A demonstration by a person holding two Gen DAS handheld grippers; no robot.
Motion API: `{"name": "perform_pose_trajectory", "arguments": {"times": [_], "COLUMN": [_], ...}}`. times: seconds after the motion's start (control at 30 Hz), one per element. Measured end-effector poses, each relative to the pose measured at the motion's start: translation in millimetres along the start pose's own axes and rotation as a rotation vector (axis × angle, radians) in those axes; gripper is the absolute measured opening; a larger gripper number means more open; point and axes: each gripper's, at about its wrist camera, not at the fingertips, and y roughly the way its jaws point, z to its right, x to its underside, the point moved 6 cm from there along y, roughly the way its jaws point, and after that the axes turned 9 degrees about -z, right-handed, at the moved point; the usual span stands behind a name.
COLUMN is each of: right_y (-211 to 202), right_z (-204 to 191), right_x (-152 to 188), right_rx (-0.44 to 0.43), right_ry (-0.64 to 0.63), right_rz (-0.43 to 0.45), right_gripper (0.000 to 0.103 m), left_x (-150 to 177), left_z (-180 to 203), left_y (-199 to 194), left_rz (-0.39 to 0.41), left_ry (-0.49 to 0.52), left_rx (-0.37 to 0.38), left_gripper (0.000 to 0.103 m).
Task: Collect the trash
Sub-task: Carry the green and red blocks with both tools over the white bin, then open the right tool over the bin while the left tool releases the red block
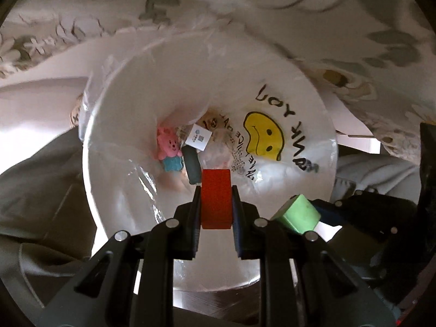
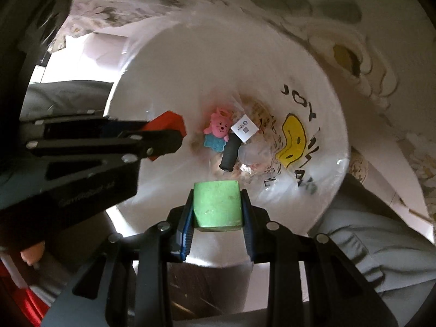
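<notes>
Both views look down into a white round bin [image 1: 114,103] [image 2: 152,62] lined with a clear plastic bag printed with a yellow smiley [image 1: 263,135] [image 2: 293,141]. My left gripper [image 1: 215,190] is shut on a red block [image 1: 215,196] over the bin's mouth. The right wrist view shows that block [image 2: 167,121] at the left. My right gripper [image 2: 217,193] is shut on a green block [image 2: 217,204], also over the opening; the left wrist view has it [image 1: 298,214] at the right. At the bin's bottom lie a pink and blue toy figure [image 1: 169,148] [image 2: 218,132], a dark cylinder [image 1: 192,167] [image 2: 230,155] and a white tag [image 1: 198,137] [image 2: 244,128].
Flower-patterned cloth [image 1: 354,27] [image 2: 340,21] lies beyond the bin. Grey fabric [image 1: 35,190] [image 2: 381,231] surrounds its near sides. White paper or card [image 1: 351,120] sticks out beside the rim. A fingertip [image 2: 32,254] and something red [image 2: 24,305] show at the lower left of the right wrist view.
</notes>
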Motion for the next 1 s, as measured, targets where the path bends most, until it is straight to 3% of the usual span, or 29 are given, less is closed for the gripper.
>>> {"name": "perform_pose_trajectory", "arguments": {"times": [0.63,0.77,1.0], "right_y": [25,23,18], "right_z": [10,13,13], "right_x": [-20,-21,-18], "right_rx": [0.061,0.068,0.059], "right_ry": [0.042,0.047,0.045], "right_rz": [-0.020,-0.005,0.004], "right_gripper": [0.035,0.044,0.044], "left_x": [-21,-21,-20], "left_z": [-5,-3,-1], "left_y": [20,22,20], "left_rz": [-0.013,-0.019,-0.012], "left_ry": [-0.046,-0.043,-0.040], "left_rx": [0.014,0.010,0.006], "left_gripper": [0.021,0.036,0.037]}}
